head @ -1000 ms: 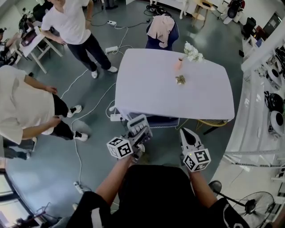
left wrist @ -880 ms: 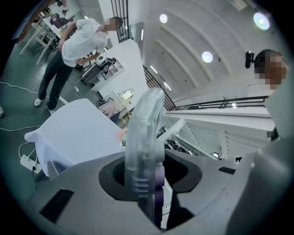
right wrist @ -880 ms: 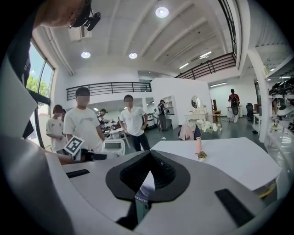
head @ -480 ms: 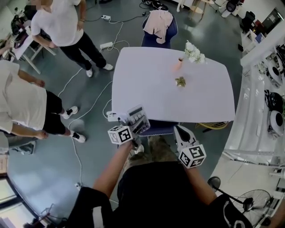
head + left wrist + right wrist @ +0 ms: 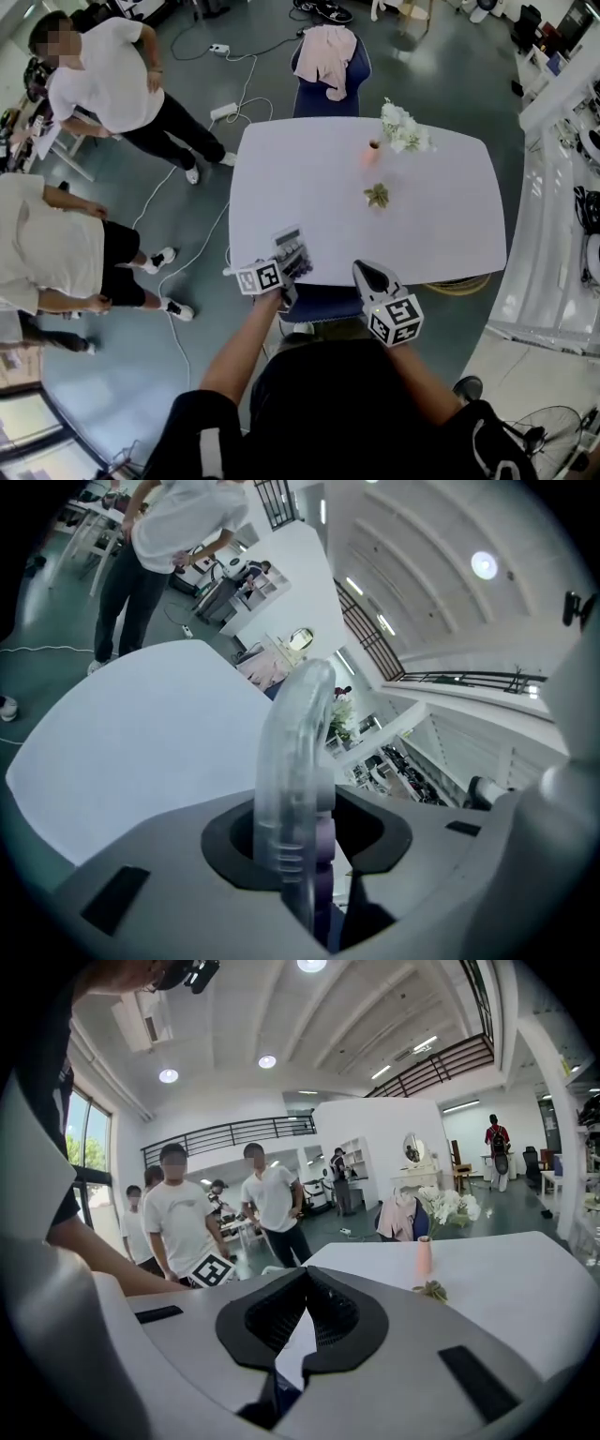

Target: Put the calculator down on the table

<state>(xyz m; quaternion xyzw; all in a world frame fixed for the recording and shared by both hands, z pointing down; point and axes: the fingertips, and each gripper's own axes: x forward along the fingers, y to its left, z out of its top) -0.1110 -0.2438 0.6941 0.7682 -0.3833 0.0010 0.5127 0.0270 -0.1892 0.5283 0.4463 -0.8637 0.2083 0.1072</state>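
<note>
The calculator (image 5: pixel 290 253), grey with rows of keys, is held in my left gripper (image 5: pixel 286 270) just over the near left edge of the white table (image 5: pixel 319 187). In the left gripper view the calculator (image 5: pixel 298 761) stands edge-on between the jaws of the left gripper (image 5: pixel 300 855), which are shut on it, with the table (image 5: pixel 141 733) beyond. My right gripper (image 5: pixel 367 273) hovers at the table's near edge, to the right of the calculator. In its own view the right gripper (image 5: pixel 302 1283) has its pads together and holds nothing.
A pink vase (image 5: pixel 372 153) with white flowers (image 5: pixel 403 127) and a small plant (image 5: pixel 378 195) stand toward the table's far right. A chair with a pink garment (image 5: pixel 330 56) is behind the table. Two people (image 5: pixel 103 84) stand at the left, with cables (image 5: pixel 187 253) on the floor.
Both grippers have moved forward toward the table. The calculator, still in the left gripper, has gone from over the floor to over the table's near edge.
</note>
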